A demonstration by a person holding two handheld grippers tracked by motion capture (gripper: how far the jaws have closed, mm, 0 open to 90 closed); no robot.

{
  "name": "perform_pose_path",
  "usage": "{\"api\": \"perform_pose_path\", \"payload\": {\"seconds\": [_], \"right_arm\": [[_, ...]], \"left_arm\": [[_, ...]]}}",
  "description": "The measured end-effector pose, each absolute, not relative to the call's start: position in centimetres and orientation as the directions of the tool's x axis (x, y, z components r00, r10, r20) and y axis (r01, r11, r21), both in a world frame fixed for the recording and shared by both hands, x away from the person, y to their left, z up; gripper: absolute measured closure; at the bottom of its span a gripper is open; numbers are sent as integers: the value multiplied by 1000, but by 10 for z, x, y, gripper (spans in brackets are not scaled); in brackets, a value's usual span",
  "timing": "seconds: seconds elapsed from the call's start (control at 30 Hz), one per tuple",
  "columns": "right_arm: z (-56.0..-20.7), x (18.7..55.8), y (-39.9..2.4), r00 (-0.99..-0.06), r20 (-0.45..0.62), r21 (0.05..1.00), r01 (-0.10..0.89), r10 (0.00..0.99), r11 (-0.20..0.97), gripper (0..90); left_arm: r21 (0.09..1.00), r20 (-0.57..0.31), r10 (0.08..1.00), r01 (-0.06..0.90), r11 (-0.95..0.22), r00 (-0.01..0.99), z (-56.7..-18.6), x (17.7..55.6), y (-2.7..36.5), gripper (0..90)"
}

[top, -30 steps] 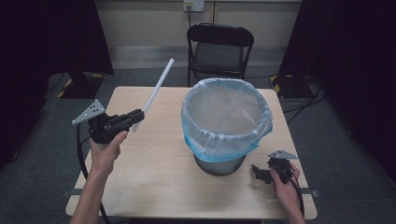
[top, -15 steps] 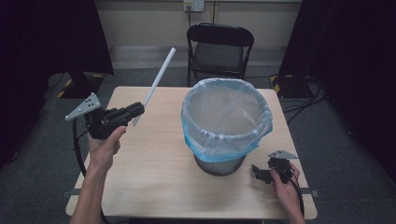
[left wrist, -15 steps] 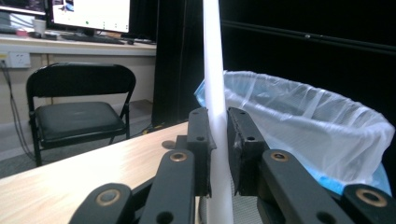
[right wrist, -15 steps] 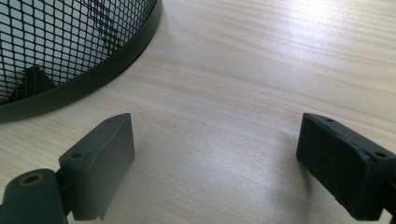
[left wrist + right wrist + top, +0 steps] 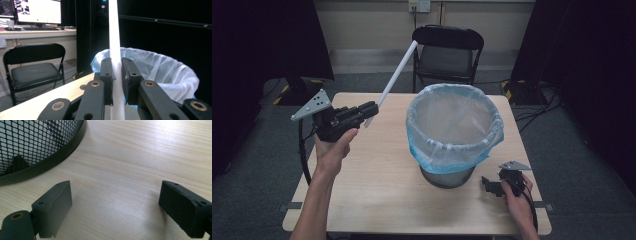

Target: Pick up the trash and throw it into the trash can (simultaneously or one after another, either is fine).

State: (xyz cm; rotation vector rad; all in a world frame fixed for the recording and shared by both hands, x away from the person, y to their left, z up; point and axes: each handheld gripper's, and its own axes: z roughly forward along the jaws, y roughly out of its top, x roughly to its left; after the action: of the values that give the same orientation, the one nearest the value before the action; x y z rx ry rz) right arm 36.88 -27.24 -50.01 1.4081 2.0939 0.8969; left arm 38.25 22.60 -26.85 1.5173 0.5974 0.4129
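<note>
One white tube (image 5: 394,75), one lined mesh bin (image 5: 454,131), two grippers. Left gripper (image 5: 367,109) raised at nine o'clock of the bin, jaws clamped on the tube (tilted toward one o'clock). Right gripper (image 5: 486,184) rests on the table (image 5: 377,190) at five o'clock, jaws apart.

In the left gripper view the white tube (image 5: 115,37) ran off the top edge, its far end cut off. The wire-mesh bin (image 5: 37,147) was cropped in the right gripper view, and the bag liner (image 5: 452,120) hid its inside.
</note>
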Motion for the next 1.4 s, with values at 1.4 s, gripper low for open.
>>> {"api": "perform_pose_path", "payload": {"seconds": [1.4], "right_arm": [[-500, 370, -273, -373, -17, 730, 630, 928, 267, 96]], "left_arm": [[991, -129, 410, 132, 20, 903, -235, 407, 131, 803]]}}
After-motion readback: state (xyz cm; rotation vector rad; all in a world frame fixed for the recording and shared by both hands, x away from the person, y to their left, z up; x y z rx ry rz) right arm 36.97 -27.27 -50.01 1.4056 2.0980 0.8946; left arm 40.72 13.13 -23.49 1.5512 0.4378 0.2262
